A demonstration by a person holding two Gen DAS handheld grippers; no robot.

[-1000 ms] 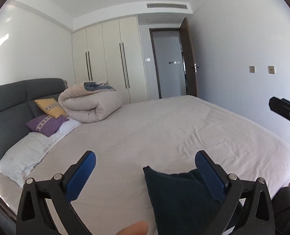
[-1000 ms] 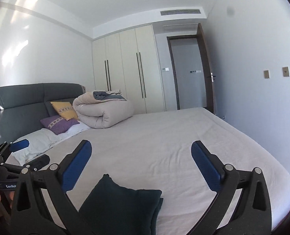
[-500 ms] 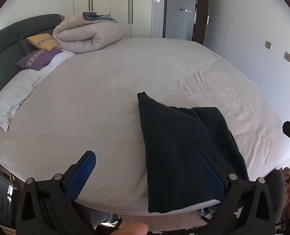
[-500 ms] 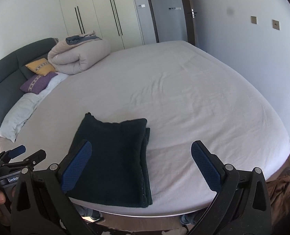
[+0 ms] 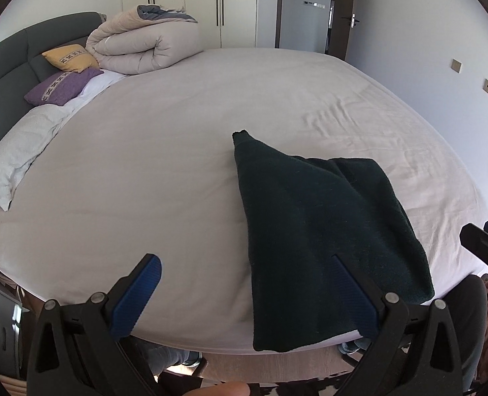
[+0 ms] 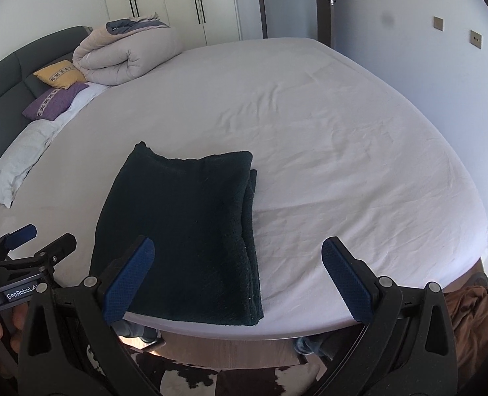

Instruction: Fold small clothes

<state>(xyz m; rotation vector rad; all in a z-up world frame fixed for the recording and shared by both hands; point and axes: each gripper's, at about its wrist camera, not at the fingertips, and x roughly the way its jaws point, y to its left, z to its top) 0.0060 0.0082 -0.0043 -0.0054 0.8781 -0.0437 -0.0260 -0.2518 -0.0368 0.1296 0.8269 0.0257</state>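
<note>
Right wrist view is showing a dark green cloth lying folded on the bed, close to the near edge and a bit toward the near left corner. It is sitting in a few layers, and the layers are showing along its right side. One far corner is poking up in a little point. Its near end is reaching the edge of the bed.

It is looking thick and fuzzy, like a small sweater or towel, but which one is hard to tell. It is probably soft and floppy and not heavy, so it will likely bend and sag when lifted. It does not look slippery or breakable. A good place to grab would be the near corners by the edge of the bed, or the stacked right side, pinching all the layers together so they do not slide apart.

The right gripper is hanging wide open above the near edge of the bed, holding nothing and touching nothing. The left gripper is wide open and empty too, floating over the near left part of the cloth.

Far off, at the far left corner, a rolled blanket and pillows are resting by the headboard.
</note>
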